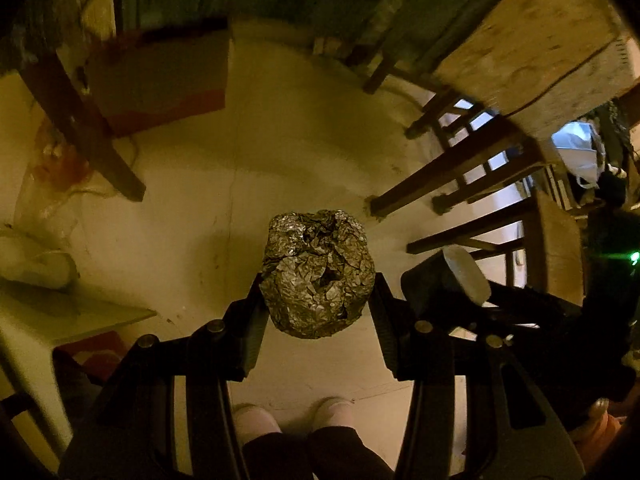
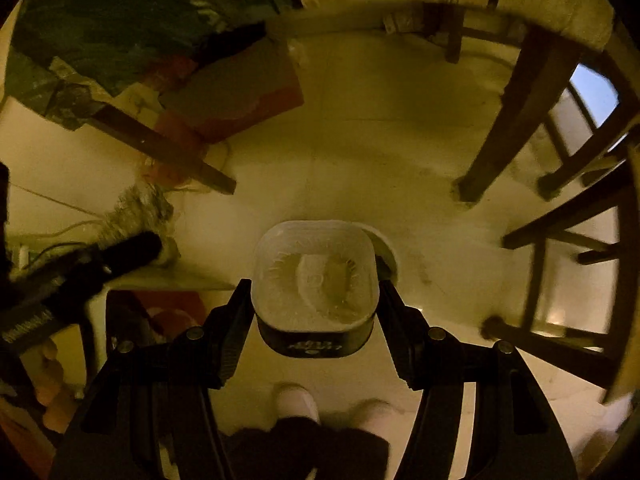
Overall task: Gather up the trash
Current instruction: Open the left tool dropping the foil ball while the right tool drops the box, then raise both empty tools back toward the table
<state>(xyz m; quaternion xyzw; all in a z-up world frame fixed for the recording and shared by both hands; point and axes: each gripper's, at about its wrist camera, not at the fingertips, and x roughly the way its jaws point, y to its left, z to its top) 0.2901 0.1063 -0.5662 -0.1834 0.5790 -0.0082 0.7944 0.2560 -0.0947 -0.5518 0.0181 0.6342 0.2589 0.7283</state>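
A crumpled ball of foil (image 1: 318,264) sits between the fingers of my left gripper (image 1: 319,282), which is shut on it, high above a pale floor. My right gripper (image 2: 314,286) is shut on a black tub with a cloudy plastic lid (image 2: 316,276), its pads pressing on the tub's two sides. Both grippers point steeply down, side by side. In the left wrist view the tub (image 1: 460,276) shows at the right. In the right wrist view the foil ball (image 2: 134,210) shows at the left.
Dark wooden chair legs (image 1: 452,176) stand to the right and a table leg (image 1: 84,128) to the left. A red and white box (image 1: 160,84) lies on the floor ahead. A pale panel (image 1: 72,312) lies over something red at lower left. A person's white shoes (image 1: 256,420) are below.
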